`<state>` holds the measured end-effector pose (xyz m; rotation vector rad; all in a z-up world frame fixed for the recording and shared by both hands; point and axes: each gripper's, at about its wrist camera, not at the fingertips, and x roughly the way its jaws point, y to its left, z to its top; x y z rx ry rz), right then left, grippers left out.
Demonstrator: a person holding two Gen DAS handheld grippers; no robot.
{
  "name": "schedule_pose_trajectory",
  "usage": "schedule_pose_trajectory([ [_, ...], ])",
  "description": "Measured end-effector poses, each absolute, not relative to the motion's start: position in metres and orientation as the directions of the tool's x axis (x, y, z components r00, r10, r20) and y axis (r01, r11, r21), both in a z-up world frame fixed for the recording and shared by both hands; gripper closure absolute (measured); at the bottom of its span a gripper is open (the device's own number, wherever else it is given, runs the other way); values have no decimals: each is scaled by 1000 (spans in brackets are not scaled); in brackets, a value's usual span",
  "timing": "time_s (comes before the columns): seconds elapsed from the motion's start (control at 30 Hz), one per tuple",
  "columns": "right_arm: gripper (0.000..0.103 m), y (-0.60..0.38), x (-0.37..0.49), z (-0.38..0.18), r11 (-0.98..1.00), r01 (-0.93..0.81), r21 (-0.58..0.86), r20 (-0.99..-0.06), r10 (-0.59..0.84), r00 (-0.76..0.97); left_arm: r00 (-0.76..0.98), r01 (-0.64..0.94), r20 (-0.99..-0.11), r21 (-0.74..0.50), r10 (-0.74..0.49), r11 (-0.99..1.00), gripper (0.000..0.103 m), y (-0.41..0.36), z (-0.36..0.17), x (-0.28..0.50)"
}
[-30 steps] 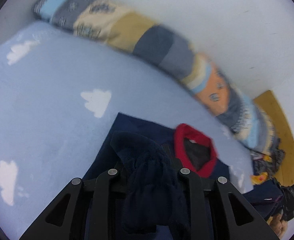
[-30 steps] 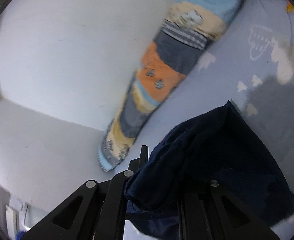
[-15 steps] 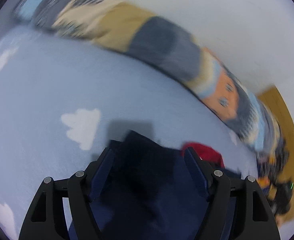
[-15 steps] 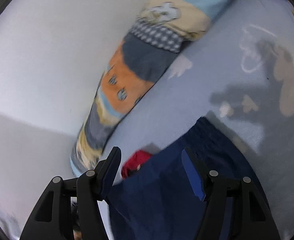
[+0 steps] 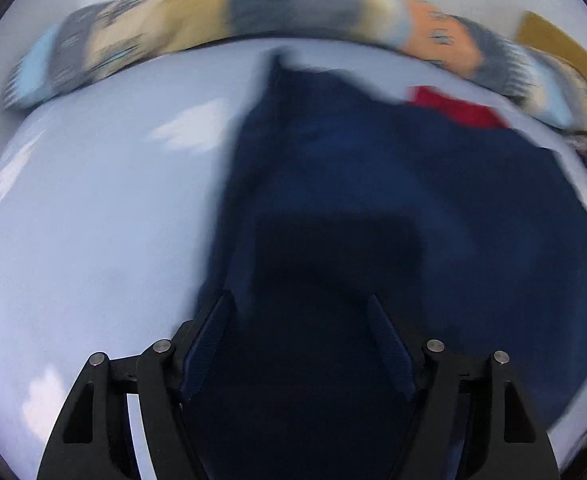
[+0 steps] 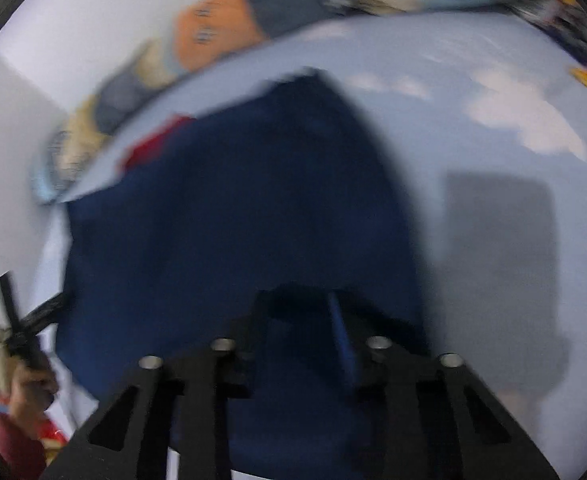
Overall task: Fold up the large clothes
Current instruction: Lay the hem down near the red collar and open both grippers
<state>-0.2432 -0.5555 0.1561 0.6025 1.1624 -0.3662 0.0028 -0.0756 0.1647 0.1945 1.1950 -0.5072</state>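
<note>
Lying flat (blurred), navy garment (image 5: 373,184) covers bedsheet (image 5: 93,200).

A big bed fills most of the room, with a soft light blue sheet (image 5: 93,220) that has white clouds (image 6: 525,120) on it. A long roll of bedding (image 5: 301,12) lies along the far edge of the bed, in patches of blue, grey, tan and orange. Behind it stands a plain white wall (image 6: 93,20). A bit of yellow-brown wood (image 5: 561,48) shows in one corner. Both pictures are blurry.
</note>
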Motion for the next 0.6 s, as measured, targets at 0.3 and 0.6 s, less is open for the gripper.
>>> schedule_pose_trajectory([
  [0.3, 79, -497, -252, 223, 845, 484, 227, -899, -9, 437, 368, 476, -872, -122, -323, 871, 34, -92, 229, -26],
  [0.6, 76, -390, -222, 186, 868, 434, 240, -926, 70, 371, 293, 502, -908, -119, -298, 856, 25, -171, 232, -80],
])
